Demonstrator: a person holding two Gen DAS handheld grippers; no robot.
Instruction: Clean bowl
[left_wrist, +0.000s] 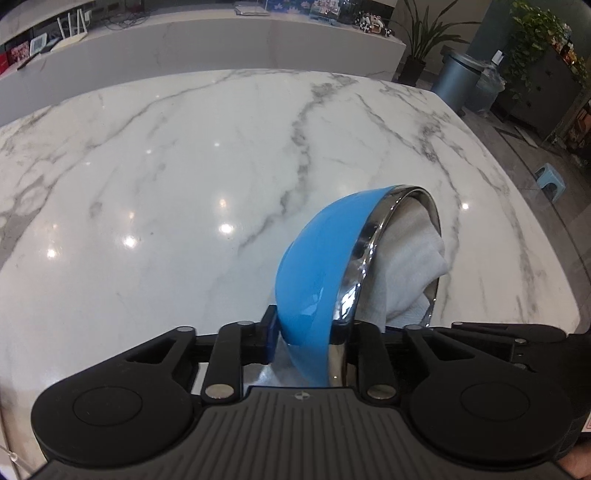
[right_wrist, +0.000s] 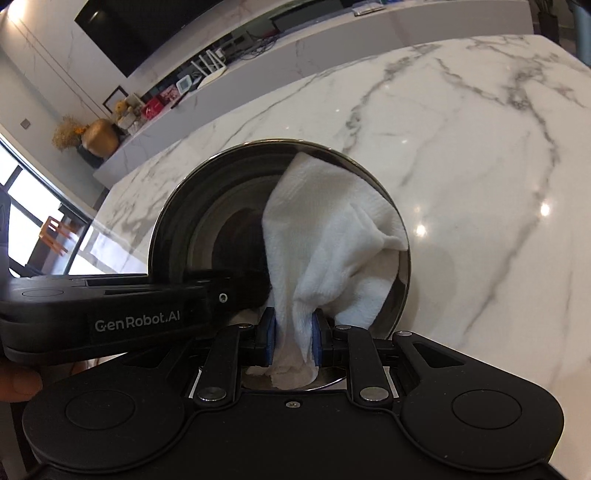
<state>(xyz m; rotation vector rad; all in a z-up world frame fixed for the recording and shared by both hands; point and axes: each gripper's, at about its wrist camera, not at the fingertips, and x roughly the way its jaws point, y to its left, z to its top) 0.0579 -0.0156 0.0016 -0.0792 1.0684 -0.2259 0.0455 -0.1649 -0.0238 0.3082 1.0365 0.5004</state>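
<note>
Left gripper (left_wrist: 308, 332) clamps the tilted bowl (left_wrist: 317, 266) at its rim: rigid, slick steel; right gripper (right_wrist: 293, 341) pinches soft cloth (right_wrist: 332, 236).

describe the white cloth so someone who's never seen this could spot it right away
Over the marble table, find the tilted bowl, blue outside and shiny metal inside. The white cloth drapes inside it, its lower end pinched by the right gripper; it is the only soft, crumpled thing there.

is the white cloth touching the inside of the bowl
Touching. The right wrist view shows the cloth lying against the bowl's steel inner wall.
</note>
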